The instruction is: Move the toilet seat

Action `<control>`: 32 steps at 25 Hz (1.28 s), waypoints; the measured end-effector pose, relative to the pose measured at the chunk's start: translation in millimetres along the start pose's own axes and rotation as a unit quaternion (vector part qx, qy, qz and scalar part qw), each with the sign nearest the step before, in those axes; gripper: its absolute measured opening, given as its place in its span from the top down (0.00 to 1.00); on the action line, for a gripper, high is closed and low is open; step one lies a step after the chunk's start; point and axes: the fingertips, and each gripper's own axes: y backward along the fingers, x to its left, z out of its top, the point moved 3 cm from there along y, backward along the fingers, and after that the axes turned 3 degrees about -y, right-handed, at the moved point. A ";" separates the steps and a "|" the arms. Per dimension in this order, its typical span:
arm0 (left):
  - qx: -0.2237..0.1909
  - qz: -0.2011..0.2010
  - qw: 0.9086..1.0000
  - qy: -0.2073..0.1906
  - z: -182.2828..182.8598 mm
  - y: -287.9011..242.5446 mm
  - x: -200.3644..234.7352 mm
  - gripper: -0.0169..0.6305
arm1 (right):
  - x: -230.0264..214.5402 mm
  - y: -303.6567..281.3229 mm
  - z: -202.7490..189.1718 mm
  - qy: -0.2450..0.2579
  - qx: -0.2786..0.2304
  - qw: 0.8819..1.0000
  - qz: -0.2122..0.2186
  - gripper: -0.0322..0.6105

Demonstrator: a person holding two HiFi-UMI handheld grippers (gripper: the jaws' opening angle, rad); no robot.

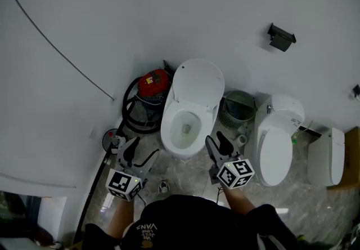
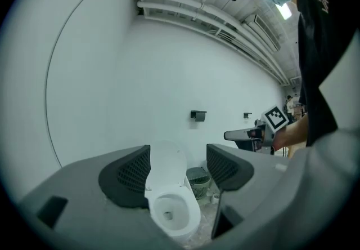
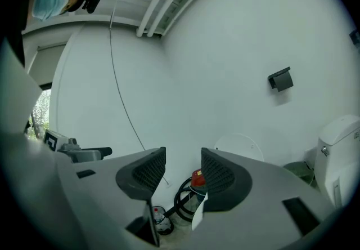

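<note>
Left gripper (image 1: 139,154): jaws apart, empty, short of the toilet. Toilet seat (image 1: 198,83): raised, leaning back behind the open bowl (image 1: 184,128). Right gripper (image 1: 218,144): jaws apart, empty. Recommended: grip the seat's free edge and swing it gently on its hinge.

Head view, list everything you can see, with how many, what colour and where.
open toilet: one, white, lid up, centre, against the wall
closed toilet: one, white, to its right
wastebasket: one, grey mesh, between the two toilets
canister: one, red top, black hose, left of the open toilet
wall holder: one, black, upper right wall
cable: one, dark, across the left wall
white fixture: one, far right, kind unclear
left tongs: one, grey, open, empty, bottom left
right tongs: one, grey, open, empty, bottom centre
</note>
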 end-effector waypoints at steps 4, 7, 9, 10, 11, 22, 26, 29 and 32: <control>0.002 -0.041 0.999 0.003 -3.2 -17.1 28.4 0.50 | -0.8 -12.6 -4.3 -0.010 -0.013 0.999 -0.047 0.67; 0.007 -0.072 0.997 0.002 -7.4 -25.6 46.3 0.50 | 0.7 -18.6 -7.9 -0.022 -0.026 0.996 -0.078 0.69; 0.007 -0.091 0.996 -0.001 -9.3 -30.7 55.9 0.50 | 1.7 -19.2 -9.1 -0.029 -0.037 0.994 -0.098 0.71; 0.008 -0.098 0.995 -0.001 -11.7 -32.3 60.9 0.50 | 2.1 -18.8 -11.4 -0.031 -0.040 0.993 -0.108 0.71; 0.009 -0.102 0.995 0.000 -14.8 -34.0 66.7 0.50 | 2.2 -19.0 -14.6 -0.035 -0.040 0.992 -0.117 0.71; 0.038 -0.116 0.992 0.035 -53.8 -60.6 87.2 0.50 | -24.6 -25.4 -46.8 -0.070 -0.012 0.983 -0.167 0.71; 0.055 -0.107 0.992 0.039 -72.2 -77.9 90.5 0.50 | -43.8 -38.9 -56.0 -0.086 0.002 0.982 -0.166 0.71; 0.068 -0.099 0.992 0.042 -88.2 -93.1 92.0 0.50 | -62.2 -48.8 -63.8 -0.090 0.017 0.982 -0.166 0.71; 0.087 -0.095 0.990 0.052 -104.1 -111.3 93.1 0.54 | -84.0 -59.2 -73.5 -0.085 0.045 0.980 -0.174 0.71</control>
